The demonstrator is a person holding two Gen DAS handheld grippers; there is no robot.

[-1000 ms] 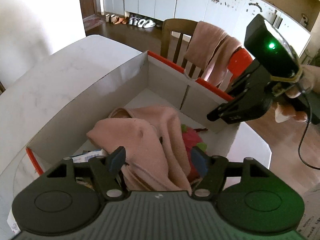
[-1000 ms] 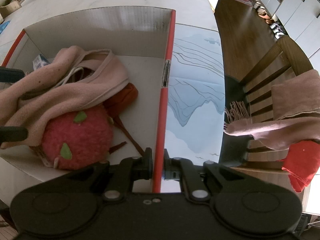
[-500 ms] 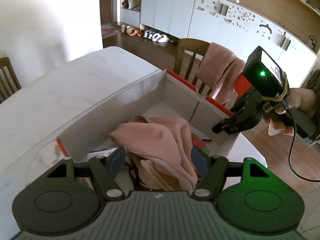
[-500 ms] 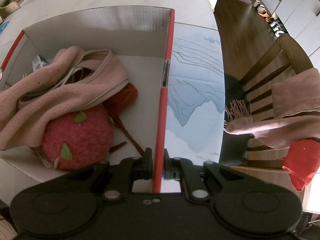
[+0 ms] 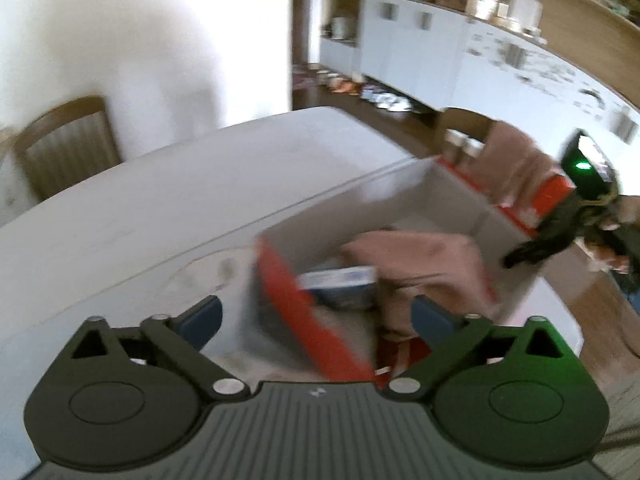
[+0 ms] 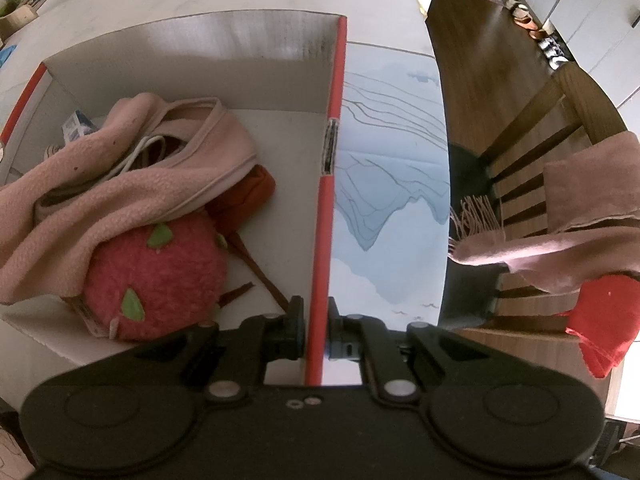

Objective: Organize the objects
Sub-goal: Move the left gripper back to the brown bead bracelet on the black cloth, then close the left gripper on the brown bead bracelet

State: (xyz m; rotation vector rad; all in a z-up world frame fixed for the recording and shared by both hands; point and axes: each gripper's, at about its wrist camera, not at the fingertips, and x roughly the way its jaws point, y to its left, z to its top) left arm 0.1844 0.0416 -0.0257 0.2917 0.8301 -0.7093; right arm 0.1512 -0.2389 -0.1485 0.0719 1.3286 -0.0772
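An open cardboard box with red edges stands on the white table; it also shows, blurred, in the left wrist view. Inside lie a pink fleece garment, a red plush fruit, an orange pouch and a small blue-white carton. My right gripper is shut on the box's red-edged wall. It appears in the left wrist view at the box's far right. My left gripper is open and empty, held above the box's near left end.
A wooden chair beside the table carries a pink scarf and a red cloth. Another chair stands at the table's far left. A blue-patterned flap or mat lies beside the box. White cabinets line the back.
My left gripper has pulled up and back out of the box, away from the pink garment, and swung left. The right gripper has stayed clamped on the box wall.
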